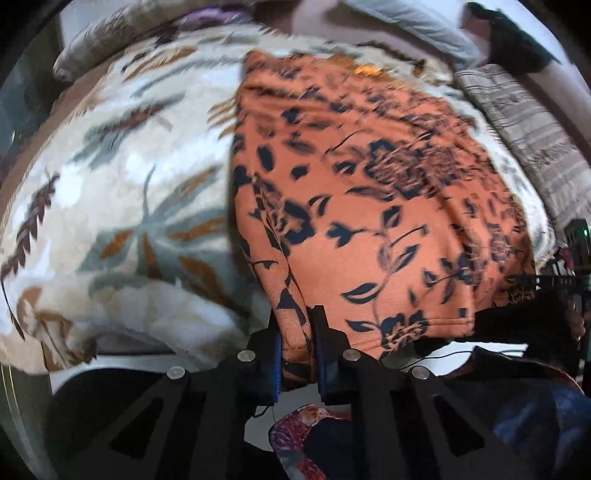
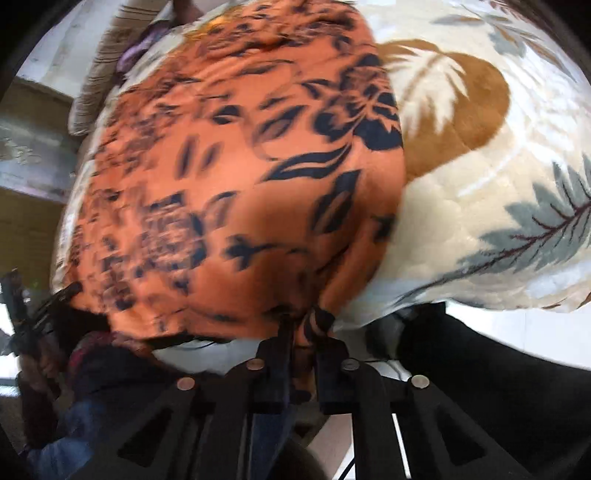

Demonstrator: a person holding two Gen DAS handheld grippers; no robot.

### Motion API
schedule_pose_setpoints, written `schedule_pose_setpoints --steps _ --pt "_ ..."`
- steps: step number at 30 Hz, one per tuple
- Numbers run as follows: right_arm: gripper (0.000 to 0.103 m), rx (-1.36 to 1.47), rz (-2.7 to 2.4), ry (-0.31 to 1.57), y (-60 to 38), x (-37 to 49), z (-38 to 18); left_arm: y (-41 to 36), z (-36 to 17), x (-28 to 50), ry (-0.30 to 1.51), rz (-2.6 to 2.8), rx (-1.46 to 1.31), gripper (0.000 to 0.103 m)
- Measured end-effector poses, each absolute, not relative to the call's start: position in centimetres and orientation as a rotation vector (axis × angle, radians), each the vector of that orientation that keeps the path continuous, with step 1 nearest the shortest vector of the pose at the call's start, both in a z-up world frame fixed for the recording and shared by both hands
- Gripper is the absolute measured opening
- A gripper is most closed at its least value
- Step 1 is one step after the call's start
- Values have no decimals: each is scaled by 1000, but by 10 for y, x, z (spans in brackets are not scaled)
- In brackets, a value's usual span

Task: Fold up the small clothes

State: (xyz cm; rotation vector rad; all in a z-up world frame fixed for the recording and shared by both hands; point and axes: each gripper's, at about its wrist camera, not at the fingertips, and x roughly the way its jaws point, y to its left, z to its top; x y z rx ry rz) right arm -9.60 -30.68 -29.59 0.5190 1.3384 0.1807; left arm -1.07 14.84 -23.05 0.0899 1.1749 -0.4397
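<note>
An orange garment [image 1: 362,206] with a dark navy flower print lies spread on a cream blanket [image 1: 122,192] with leaf patterns. My left gripper [image 1: 297,325] is shut on the garment's near left corner, with orange cloth bunched between its black fingers. In the right wrist view the same orange garment [image 2: 243,177] fills the middle. My right gripper [image 2: 301,325] is shut on its near right corner, and a fold of printed cloth is pinched between the jaws. The other gripper [image 2: 33,317] shows dimly at the lower left of that view.
The blanket [image 2: 487,206] covers a bed that drops off at its near edge. A striped beige cushion [image 1: 532,136] lies at the right, and a grey pillow [image 1: 406,22] at the back. Dark patterned clothing [image 1: 306,435] shows below the grippers. A wooden panel [image 2: 33,155] stands at the left.
</note>
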Motion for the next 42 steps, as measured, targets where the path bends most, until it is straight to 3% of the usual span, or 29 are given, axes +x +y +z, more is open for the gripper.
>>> schedule_pose_setpoints --steps 10,21,28,32,36,39,40,42 --pt "9 629 329 983 -332 -86 -181 153 -150 19 1003 -562 10 14" --pt "9 691 248 808 -380 19 -141 152 -111 150 959 -526 -57 14" --pt "9 796 101 741 -437 145 -170 113 -131 271 1001 -462 -62 14" --pt "9 896 7 716 -463 203 -217 95 -177 338 1059 -356 -102 15" --pt "12 1055 -51 826 -476 241 -284 87 -229 365 1130 -263 -124 17" --pt "12 1047 -48 883 -478 251 -296 92 -234 362 1069 -242 -171 17" --pt "12 1042 -39 867 -479 249 -291 96 -231 361 1047 -244 -201 19" --pt "13 1022 -48 830 -482 243 -280 106 -220 358 993 -214 -251 36"
